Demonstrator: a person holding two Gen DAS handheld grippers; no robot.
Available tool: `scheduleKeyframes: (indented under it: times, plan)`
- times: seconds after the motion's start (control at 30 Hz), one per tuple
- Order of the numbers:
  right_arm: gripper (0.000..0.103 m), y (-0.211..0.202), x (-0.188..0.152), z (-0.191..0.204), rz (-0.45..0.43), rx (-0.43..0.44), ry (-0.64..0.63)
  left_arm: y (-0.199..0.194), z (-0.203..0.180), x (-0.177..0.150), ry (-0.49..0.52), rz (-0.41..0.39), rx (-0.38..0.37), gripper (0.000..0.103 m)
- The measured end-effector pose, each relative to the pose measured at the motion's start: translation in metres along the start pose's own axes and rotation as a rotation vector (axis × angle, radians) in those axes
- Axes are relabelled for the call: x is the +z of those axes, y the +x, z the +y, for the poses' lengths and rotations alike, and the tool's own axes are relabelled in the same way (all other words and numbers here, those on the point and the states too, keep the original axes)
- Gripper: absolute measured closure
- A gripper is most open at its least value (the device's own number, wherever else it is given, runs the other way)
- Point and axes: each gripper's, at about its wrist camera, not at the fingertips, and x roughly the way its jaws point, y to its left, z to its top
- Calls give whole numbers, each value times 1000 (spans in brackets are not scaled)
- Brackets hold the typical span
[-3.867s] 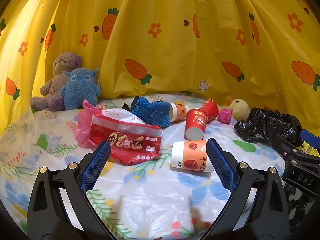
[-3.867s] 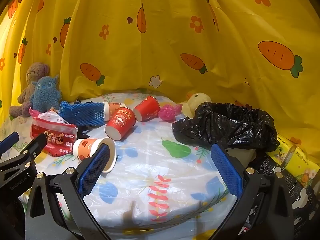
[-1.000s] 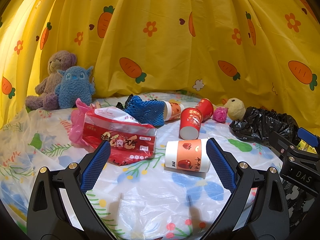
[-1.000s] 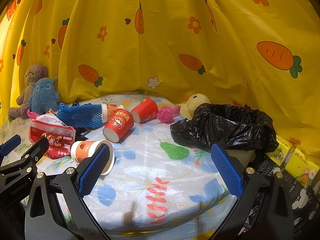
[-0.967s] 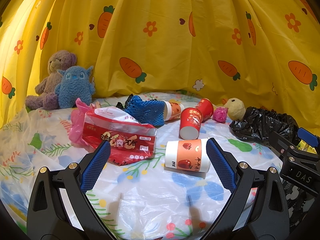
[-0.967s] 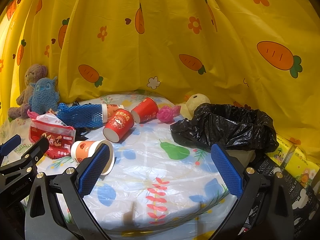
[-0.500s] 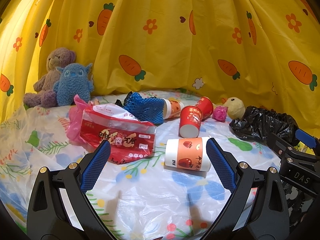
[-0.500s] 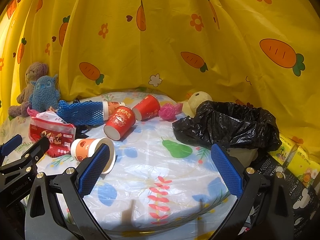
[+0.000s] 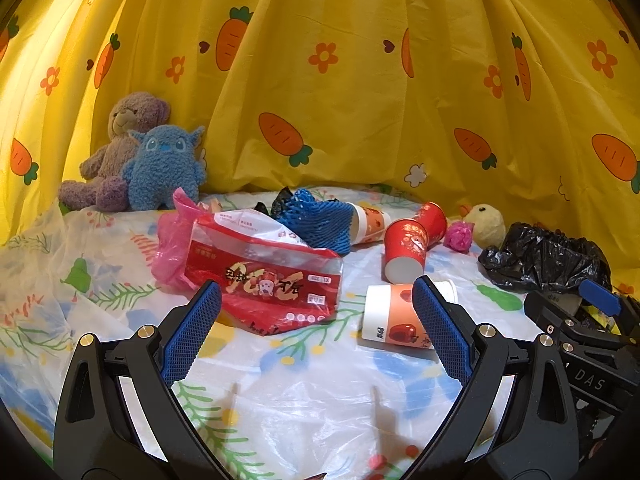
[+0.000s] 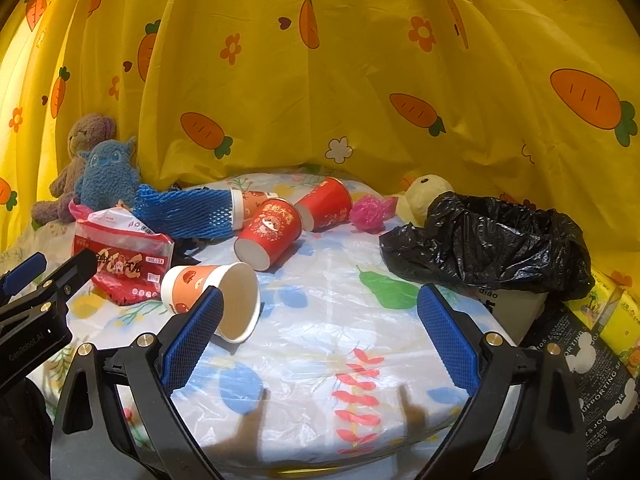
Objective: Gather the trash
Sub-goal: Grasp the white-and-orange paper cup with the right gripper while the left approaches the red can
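An orange-and-white paper cup point(image 10: 208, 292) printed with red apples lies on its side on the plastic-covered table point(image 10: 320, 344). Its long axis runs left to right, with the open mouth toward the black trash bag point(image 10: 500, 240). The cup rests against the right gripper's point(image 10: 318, 330) left finger tip; those tongs, spread wide, are closing with nothing between them. The left gripper point(image 9: 314, 332) is spread and empty, the cup just behind its right finger. Compared with a second ago, the cup appears nearer both tongs.
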Motion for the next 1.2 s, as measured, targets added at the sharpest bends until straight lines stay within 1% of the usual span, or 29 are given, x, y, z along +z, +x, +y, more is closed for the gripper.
scheduleKeyframes:
  times: [0.07, 0.13, 0.17, 0.2, 0.27, 0.33, 0.47, 0.5, 0.53, 0.63, 0.7, 0.77, 0.87, 1.0, 1.07, 1.1, 1.2]
  plan:
    - [12, 8, -2, 6, 16, 37, -2, 1, 8, 1, -10, -5, 19, 9]
    - [15, 16, -5, 13, 37, 81, 0, 2, 15, 2, -24, -9, 33, 9]
    - [22, 21, -6, 16, 46, 100, 1, 3, 18, 2, -30, -9, 37, 9]
    - [26, 25, -7, 21, 55, 123, 2, 4, 20, 2, -34, -9, 41, 9]
    - [28, 33, -9, 27, 72, 166, 0, 6, 24, 1, -40, -9, 49, 9]
    - [33, 41, -10, 34, 83, 207, -5, 9, 27, 0, -39, -7, 54, 9]
    - [49, 58, -11, 42, 124, 257, -2, 16, 28, -1, -33, 3, 58, 9]
    - [57, 61, -12, 43, 132, 271, 1, 18, 29, -1, -33, 5, 55, 10]
    - [61, 64, -12, 44, 142, 287, 3, 19, 29, -2, -34, 7, 52, 10]
    - [77, 70, -14, 48, 163, 329, 3, 25, 27, -2, -28, 16, 46, 10]
    - [93, 73, -15, 50, 170, 342, -9, 30, 26, -2, -29, 24, 38, 10]
    - [99, 72, -16, 50, 164, 339, -18, 33, 23, -1, -25, 28, 28, 10]
    - [99, 65, -14, 42, 135, 331, -10, 37, 16, 3, -17, 25, 6, 11]
    - [99, 52, -7, 23, 87, 285, 2, 44, -3, 15, -4, 9, -61, 11]
    - [99, 46, -3, 11, 62, 244, 11, 50, -18, 23, 24, -9, -93, 11]
    - [99, 43, 0, 5, 48, 214, 15, 55, -25, 27, 30, -10, -124, 11]
    - [99, 37, 7, -15, 13, 137, 37, 72, -46, 37, 33, -9, -188, 11]
